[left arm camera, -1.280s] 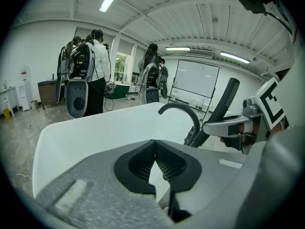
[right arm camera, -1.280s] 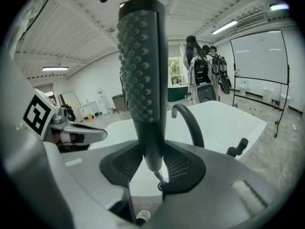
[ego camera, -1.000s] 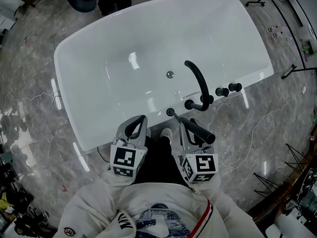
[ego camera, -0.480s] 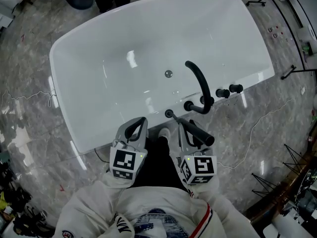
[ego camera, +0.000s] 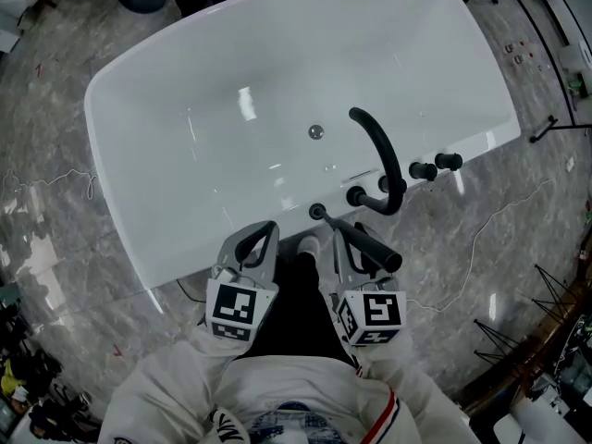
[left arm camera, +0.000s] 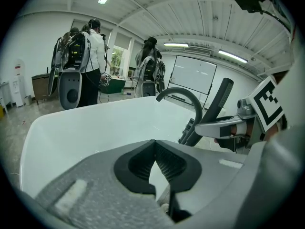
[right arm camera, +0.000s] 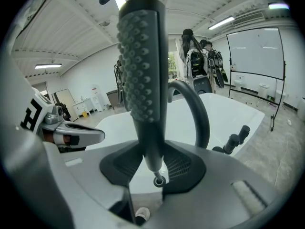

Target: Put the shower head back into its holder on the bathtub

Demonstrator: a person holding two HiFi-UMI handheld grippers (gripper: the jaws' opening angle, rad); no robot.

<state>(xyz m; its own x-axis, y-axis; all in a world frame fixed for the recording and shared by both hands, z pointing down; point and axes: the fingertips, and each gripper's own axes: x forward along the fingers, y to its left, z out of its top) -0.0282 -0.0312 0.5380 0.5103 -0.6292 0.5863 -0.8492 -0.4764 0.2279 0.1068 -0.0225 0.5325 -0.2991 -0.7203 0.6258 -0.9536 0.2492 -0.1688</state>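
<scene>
The dark stick-shaped shower head with rows of nubs stands clamped between the jaws of my right gripper. From above, the shower head lies slanted just before the white bathtub's near rim. Its thin end points at a small dark round fitting on that rim; contact cannot be judged. My right gripper is shut on it. My left gripper hovers beside it at the rim, jaws pressed together on nothing. In the left gripper view its tips meet.
A black arched faucet rises from the tub rim, with two black knobs to its right. The drain sits mid-tub. Cables trail over the marble floor. People stand beyond the tub's far side.
Both grippers keep the same places and grips. The head camera has shifted a little, so the tub sits slightly higher and to the left in view.
</scene>
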